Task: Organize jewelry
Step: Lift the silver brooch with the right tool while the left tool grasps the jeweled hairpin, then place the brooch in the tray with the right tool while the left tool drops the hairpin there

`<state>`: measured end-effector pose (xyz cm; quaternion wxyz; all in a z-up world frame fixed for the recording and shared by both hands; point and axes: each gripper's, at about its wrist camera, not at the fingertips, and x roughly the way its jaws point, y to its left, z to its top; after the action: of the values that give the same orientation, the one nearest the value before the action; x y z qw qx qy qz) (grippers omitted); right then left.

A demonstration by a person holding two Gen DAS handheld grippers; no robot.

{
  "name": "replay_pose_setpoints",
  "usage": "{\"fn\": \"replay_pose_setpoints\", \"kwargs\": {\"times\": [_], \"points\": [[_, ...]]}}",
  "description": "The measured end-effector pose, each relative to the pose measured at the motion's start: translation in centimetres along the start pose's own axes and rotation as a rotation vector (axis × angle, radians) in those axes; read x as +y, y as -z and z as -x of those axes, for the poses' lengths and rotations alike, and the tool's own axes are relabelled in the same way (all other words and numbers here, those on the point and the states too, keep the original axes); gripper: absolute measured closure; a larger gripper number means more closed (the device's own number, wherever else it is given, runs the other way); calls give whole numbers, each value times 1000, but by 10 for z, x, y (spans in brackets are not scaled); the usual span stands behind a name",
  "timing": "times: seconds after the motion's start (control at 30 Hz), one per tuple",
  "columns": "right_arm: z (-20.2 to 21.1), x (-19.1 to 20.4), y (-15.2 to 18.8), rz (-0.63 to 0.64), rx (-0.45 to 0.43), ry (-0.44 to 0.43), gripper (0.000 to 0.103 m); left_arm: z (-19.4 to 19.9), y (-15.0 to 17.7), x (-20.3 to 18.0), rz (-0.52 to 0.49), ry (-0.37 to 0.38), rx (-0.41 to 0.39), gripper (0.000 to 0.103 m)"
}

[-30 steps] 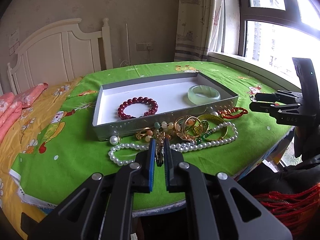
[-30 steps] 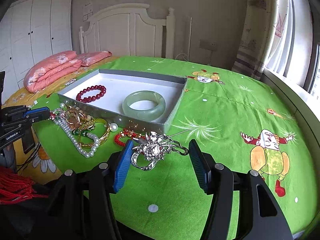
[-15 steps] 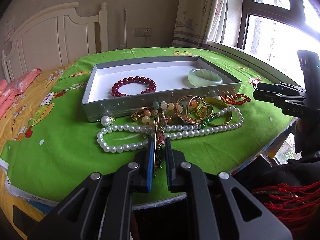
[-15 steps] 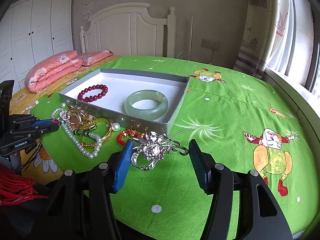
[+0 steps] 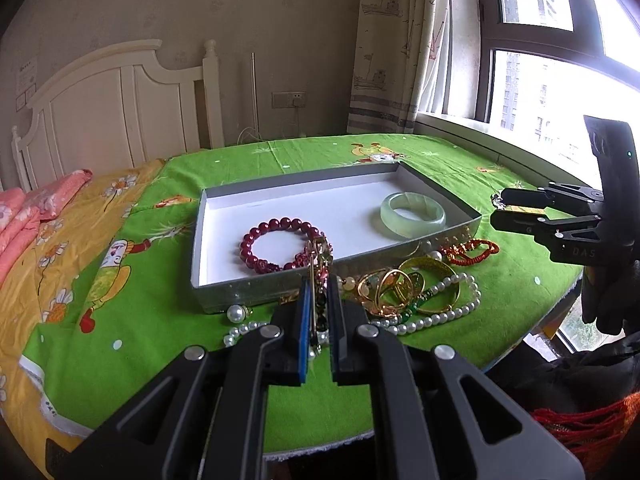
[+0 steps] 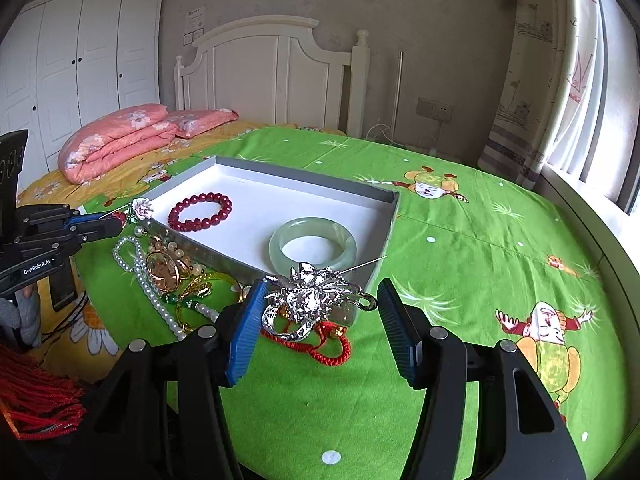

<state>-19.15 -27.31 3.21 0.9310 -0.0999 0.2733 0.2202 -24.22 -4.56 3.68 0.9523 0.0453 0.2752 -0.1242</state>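
My left gripper point(image 5: 319, 292) is shut on a flowered brooch pin point(image 5: 319, 264), lifted near the front wall of the grey box point(image 5: 256, 290); the brooch also shows in the right wrist view point(image 6: 141, 208). The box point(image 6: 384, 240) holds a red bead bracelet point(image 5: 280, 246) and a jade bangle point(image 5: 412, 214). My right gripper point(image 6: 320, 300) holds a silver flower brooch point(image 6: 316, 300) between its wide-set jaws, above a red cord bracelet point(image 6: 320, 344). A pile with a pearl necklace point(image 5: 436, 316) and gold bangles point(image 5: 400, 284) lies in front of the box.
The green cartoon cloth point(image 6: 480, 240) covers the round table; its front edge point(image 5: 320, 444) is close to me. A bed with pink pillows point(image 6: 120, 136) stands to the left, a window point(image 5: 560, 80) to the right.
My left gripper has lifted the flowered brooch off the pile and moved up toward the box. My right gripper has lifted its silver brooch and moved nearer the box's corner.
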Motion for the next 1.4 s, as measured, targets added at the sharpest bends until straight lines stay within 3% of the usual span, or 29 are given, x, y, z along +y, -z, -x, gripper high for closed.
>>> {"fn": "replay_pose_setpoints", "kwargs": {"times": [0.13,0.3,0.53,0.87,1.4], "points": [[-16,6,-20,29,7,-11,47,-14,-26,1,-25,0,-16,96],[-35,13,-44,56,24,-28,47,-41,-56,13,15,33,-7,96],[-76,21,-76,97,92,-47,47,-78,-86,19,-20,-26,40,96],[-133,27,-95,93,226,-56,47,-125,-98,29,-46,-94,134,96],[-150,28,-109,76,244,-75,46,-145,-102,37,-35,-139,186,95]]}}
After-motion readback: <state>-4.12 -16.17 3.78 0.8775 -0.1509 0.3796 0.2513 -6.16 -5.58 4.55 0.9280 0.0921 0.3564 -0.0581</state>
